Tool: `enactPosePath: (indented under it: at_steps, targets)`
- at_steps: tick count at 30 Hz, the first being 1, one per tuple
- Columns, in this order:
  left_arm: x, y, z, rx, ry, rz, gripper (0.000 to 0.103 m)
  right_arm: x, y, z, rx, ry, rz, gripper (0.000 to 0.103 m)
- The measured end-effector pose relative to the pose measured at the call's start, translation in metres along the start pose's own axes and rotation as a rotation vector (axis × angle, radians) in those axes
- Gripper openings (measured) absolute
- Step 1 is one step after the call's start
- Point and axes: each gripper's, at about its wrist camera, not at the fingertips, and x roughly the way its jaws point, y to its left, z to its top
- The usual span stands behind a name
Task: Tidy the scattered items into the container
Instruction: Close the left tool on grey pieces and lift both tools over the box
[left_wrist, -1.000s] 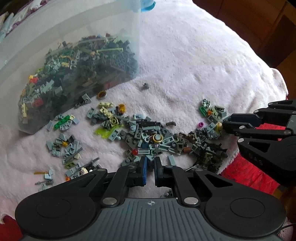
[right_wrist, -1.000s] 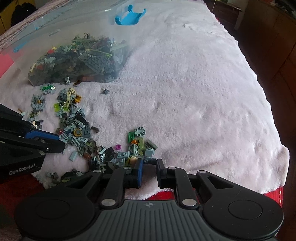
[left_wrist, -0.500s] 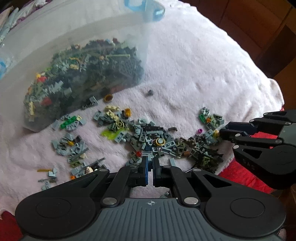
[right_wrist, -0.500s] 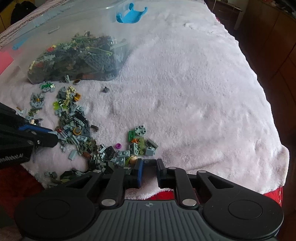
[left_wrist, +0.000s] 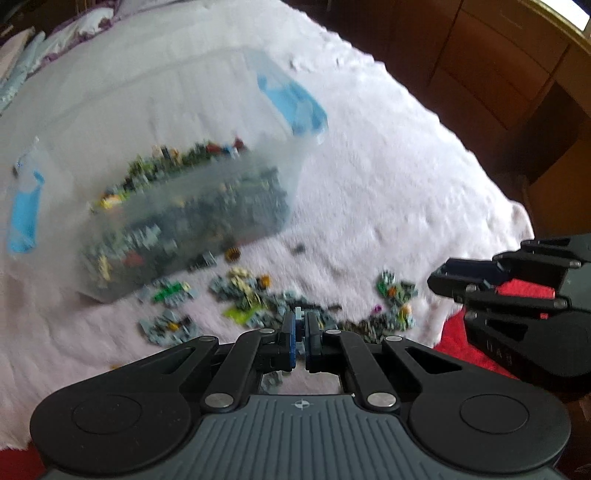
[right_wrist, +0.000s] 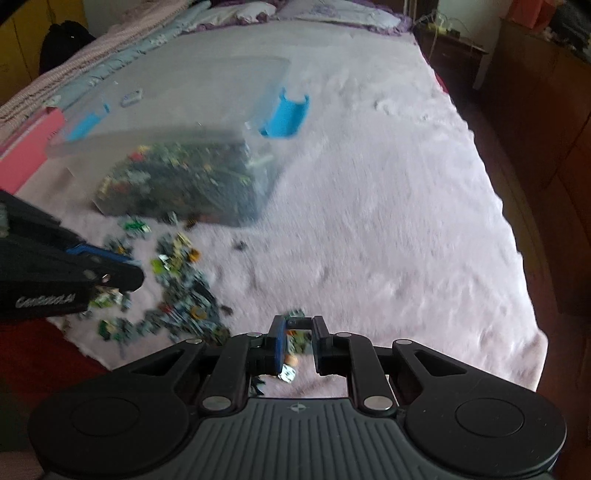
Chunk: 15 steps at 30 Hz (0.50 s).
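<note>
The left gripper (left_wrist: 300, 334) is pinched almost shut on a small grey brick piece (left_wrist: 298, 312), raised above the scattered small grey and green toy bricks (left_wrist: 255, 299) on the white fluffy blanket (left_wrist: 388, 184). The right gripper (right_wrist: 298, 345) gapes moderately, a dark piece (right_wrist: 300, 322) bridging its fingertips, though blur obscures the grip. Beyond stands the translucent plastic bin with blue latches (right_wrist: 255, 192), brick-filled.

Container (left_wrist: 207, 122) frosted clear with sky-blue latches (right_wrist: 286, 116). Bricks (left_wrist: 243, 299) beside it mostly grey, flecks of lime, green, orange, yellow. Blanket (right_wrist: 388, 206) under it pale pink; sheet (left_wrist: 461, 339) beneath red.
</note>
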Motion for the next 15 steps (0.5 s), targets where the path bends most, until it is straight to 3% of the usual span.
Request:
enactPosePath:
  at_steps: [15]
  targets:
    - [-0.056,0.037,0.044,-0.043,-0.141,0.037,0.006,-0.035,0.033,0.068,-0.087,-0.098,0.064,0.016]
